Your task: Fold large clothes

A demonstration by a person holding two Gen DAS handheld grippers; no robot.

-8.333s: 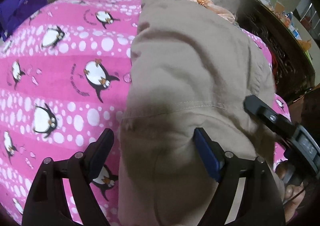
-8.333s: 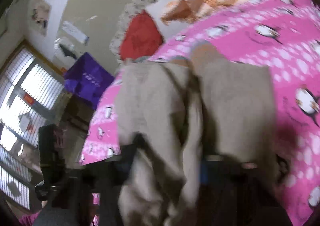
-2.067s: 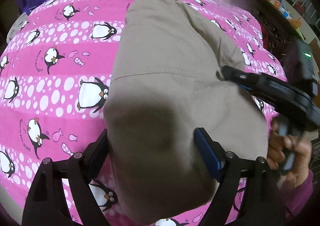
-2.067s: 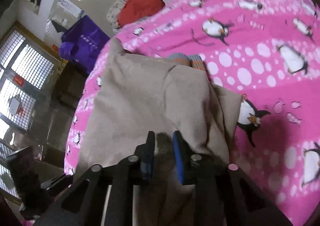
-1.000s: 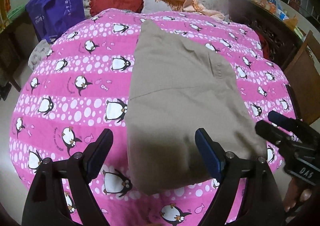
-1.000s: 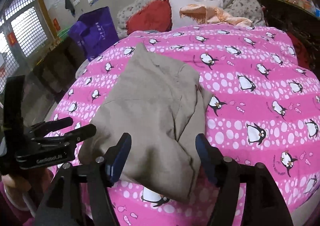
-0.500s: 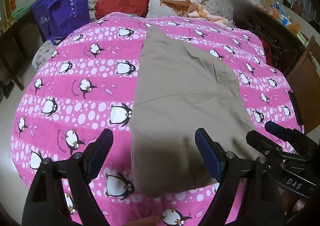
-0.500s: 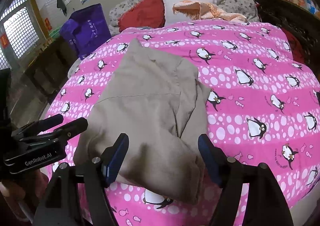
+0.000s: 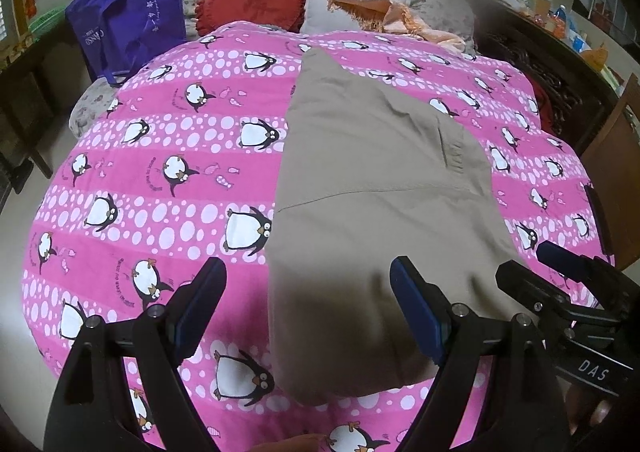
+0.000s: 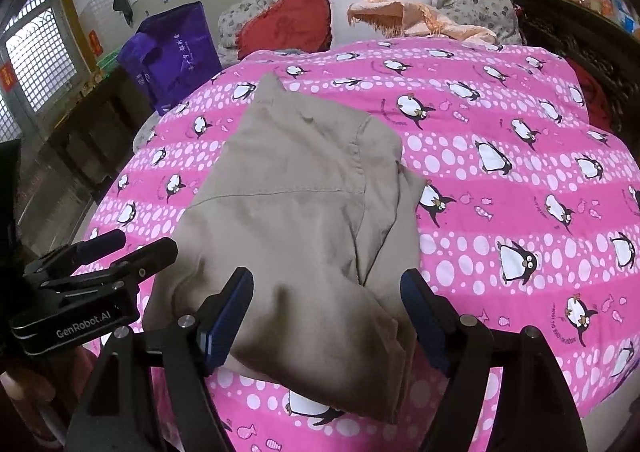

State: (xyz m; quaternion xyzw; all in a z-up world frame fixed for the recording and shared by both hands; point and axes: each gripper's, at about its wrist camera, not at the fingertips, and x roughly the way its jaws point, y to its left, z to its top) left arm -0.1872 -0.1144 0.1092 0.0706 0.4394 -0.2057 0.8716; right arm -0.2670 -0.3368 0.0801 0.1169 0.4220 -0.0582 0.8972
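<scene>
Garment folded on bedspread, left gripper wide, empty, right gripper opening, empty

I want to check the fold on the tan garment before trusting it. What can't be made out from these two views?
- Underside and inner layers of the tan garment: hidden by its own top layer, both views.
- Its near hem: partly behind the left gripper in the left view, and the right gripper, jaws opening, in the right view.
- Garment type: not discernible.
- Purple bag lettering: too small.
</scene>
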